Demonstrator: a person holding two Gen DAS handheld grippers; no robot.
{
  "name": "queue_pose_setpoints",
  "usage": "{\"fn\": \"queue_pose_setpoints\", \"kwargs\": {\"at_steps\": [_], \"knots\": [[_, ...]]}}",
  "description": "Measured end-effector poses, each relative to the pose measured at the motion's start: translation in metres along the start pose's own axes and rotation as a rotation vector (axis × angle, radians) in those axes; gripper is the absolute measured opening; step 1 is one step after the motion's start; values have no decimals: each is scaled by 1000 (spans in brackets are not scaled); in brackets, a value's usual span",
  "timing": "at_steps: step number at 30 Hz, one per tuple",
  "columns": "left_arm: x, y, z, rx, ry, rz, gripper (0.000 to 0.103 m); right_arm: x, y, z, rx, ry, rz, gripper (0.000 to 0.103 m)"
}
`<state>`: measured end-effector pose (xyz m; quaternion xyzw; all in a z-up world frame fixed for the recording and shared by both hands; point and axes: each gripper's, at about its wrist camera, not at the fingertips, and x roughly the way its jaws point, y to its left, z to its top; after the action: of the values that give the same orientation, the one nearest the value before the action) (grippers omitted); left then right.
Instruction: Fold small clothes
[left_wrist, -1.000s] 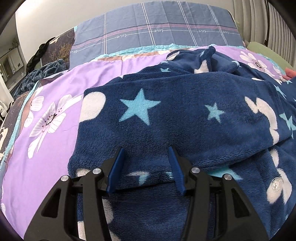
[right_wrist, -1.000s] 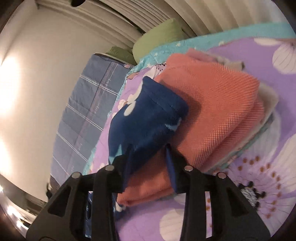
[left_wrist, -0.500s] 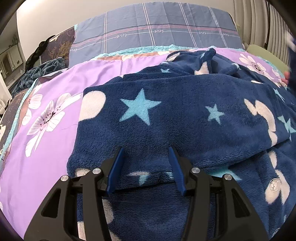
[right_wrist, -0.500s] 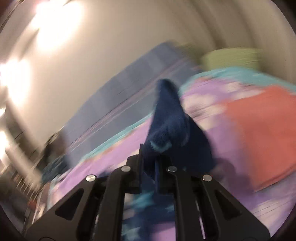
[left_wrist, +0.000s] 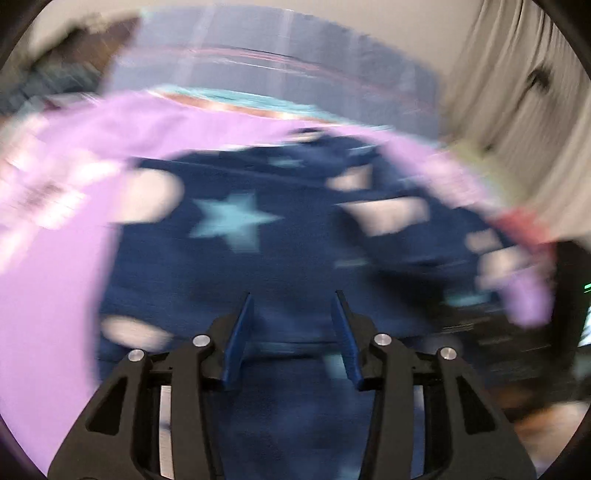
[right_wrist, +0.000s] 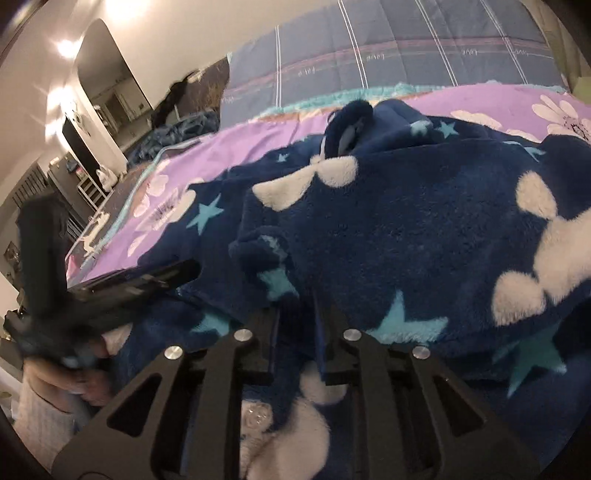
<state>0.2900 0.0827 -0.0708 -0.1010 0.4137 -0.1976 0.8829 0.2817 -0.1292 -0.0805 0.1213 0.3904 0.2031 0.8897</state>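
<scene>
Right gripper (right_wrist: 295, 314) — fingers pinched narrow on a fold of the navy star fleece garment (right_wrist: 406, 221). Left gripper (left_wrist: 291, 317) — fingers wide, nothing between them, above the same garment, view blurred. Garment spreads over the purple floral bedspread (right_wrist: 240, 144); blue plaid pillow (right_wrist: 388, 48) far.

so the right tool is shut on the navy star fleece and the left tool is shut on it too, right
Not quite. The right tool is shut on the navy star fleece, as the right wrist view shows. But in the left wrist view the left tool is open, its fingers apart over the fleece and gripping nothing.
</scene>
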Motion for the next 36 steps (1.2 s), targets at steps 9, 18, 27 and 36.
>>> {"fn": "queue_pose_setpoints", "kwargs": {"at_steps": [9,18,27,36], "knots": [[54,-51,17,-30,146,-155,74,-9,2,-3,-66,-9,-38,29],[63,-68,41,-25,127,-142,18,-36,-24,-9,-18,-8,-37,30],[-24,-73,79,86,-114,-86,18,-59,-99,-24,256,-18,-5,20],[-72,-16,84,58,-158,45,18,-64,-76,-9,143,-44,-34,24]]}}
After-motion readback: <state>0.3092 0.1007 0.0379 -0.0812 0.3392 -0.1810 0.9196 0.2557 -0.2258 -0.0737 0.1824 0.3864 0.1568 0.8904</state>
